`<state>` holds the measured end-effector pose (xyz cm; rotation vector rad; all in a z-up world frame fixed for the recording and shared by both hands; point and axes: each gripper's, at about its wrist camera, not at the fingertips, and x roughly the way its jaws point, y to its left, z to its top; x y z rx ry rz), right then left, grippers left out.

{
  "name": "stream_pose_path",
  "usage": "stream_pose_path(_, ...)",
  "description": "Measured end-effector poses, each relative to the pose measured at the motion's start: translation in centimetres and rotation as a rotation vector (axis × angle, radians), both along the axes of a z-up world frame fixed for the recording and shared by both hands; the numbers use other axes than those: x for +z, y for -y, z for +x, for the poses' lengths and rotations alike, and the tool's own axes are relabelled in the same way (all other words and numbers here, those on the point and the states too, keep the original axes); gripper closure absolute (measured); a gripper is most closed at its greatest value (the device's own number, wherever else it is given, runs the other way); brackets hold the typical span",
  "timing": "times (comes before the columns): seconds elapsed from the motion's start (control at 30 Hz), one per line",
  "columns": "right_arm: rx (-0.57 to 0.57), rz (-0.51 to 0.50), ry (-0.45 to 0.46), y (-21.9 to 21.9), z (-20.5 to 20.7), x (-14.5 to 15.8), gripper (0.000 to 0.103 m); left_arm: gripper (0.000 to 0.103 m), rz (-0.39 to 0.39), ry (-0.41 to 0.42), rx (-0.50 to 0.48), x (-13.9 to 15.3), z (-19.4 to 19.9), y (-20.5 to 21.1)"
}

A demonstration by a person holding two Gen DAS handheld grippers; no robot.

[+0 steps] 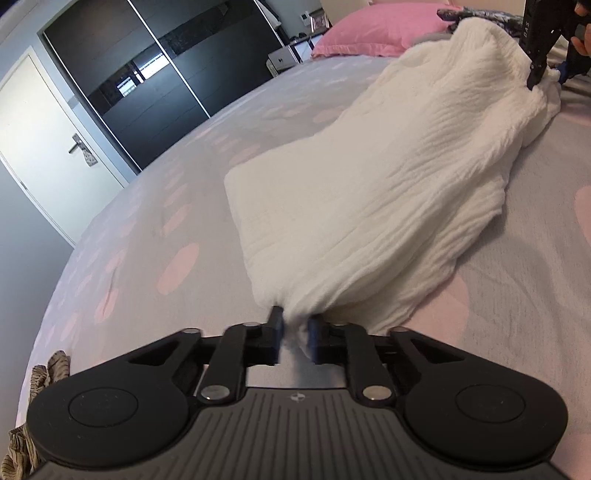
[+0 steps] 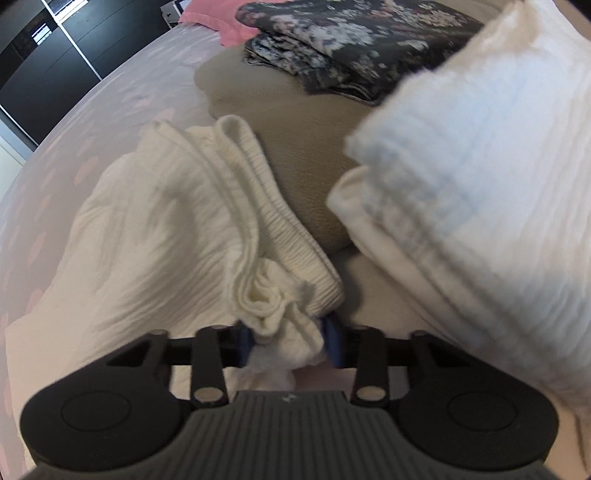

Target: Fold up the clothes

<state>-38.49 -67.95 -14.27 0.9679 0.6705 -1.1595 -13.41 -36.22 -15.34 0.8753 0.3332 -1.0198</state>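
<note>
Fabric of a white crinkled garment [image 1: 369, 192] is pinched at one end by the left gripper [image 1: 295, 338] and at the ribbed end by the right gripper [image 2: 288, 341]. It is stretched over the dotted bedspread [image 1: 147, 229]. Beyond, folded clothes [image 2: 354, 48] are stacked beside a pink pillow [image 1: 376, 33].

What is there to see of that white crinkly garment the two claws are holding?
The white garment looks like soft crinkled cotton with a ribbed band at one end. It lies partly folded, stretched lengthwise across the spotted bedsheet. The left gripper pinches one end and the right gripper clamps the bunched band end.
</note>
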Motion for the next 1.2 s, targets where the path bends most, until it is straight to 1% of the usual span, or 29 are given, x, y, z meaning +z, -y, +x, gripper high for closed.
stream_pose_path(0.1,-0.003,-0.032,0.002,-0.5,0.4,1.8,0.081,0.097,0.001,0.048,-0.006,1.1,0.1,-0.2)
stream_pose_path(0.17,-0.012,-0.023,-0.005,-0.9,0.7,3.2,0.081,0.097,0.012,0.089,-0.011,1.8,0.1,-0.3)
stream_pose_path(0.27,-0.016,0.016,0.006,-1.6,0.7,5.2,0.082,0.097,0.041,0.161,-0.026,3.3,-0.1,-1.1)
stream_pose_path(0.33,-0.006,0.05,0.031,-2.4,0.5,6.1,0.082,0.098,0.063,0.19,-0.027,4.4,-0.2,-2.1)
stream_pose_path(0.4,0.009,0.098,0.047,-3.1,0.2,6.4,0.082,0.098,0.092,0.207,-0.029,5.5,-0.4,-3.3)
stream_pose_path(0.53,0.025,0.195,0.034,-5.6,-0.5,6.3,0.082,0.098,0.163,0.241,-0.061,6.9,-1.8,-6.3)
stream_pose_path(0.7,0.048,0.22,0.016,-9.3,-2.1,6.4,0.083,0.098,0.226,0.223,-0.079,8.5,-4.6,-10.7)
stream_pose_path(0.83,0.087,0.241,-0.028,-13.0,-3.2,5.7,0.083,0.098,0.284,0.221,-0.089,9.3,-6.9,-14.0)
stream_pose_path(0.9,0.097,0.256,-0.048,-14.7,-4.0,5.1,0.082,0.098,0.314,0.193,-0.09,9.1,-8.0,-15.3)
stream_pose_path(1.03,0.107,0.273,-0.087,-17.1,-5.6,4.4,0.082,0.098,0.35,0.094,-0.094,8.3,-9.2,-17.0)
stream_pose_path(1.2,0.141,0.253,-0.144,-18.7,-6.1,4.1,0.082,0.098,0.388,0.077,-0.113,7.3,-10.1,-18.0)
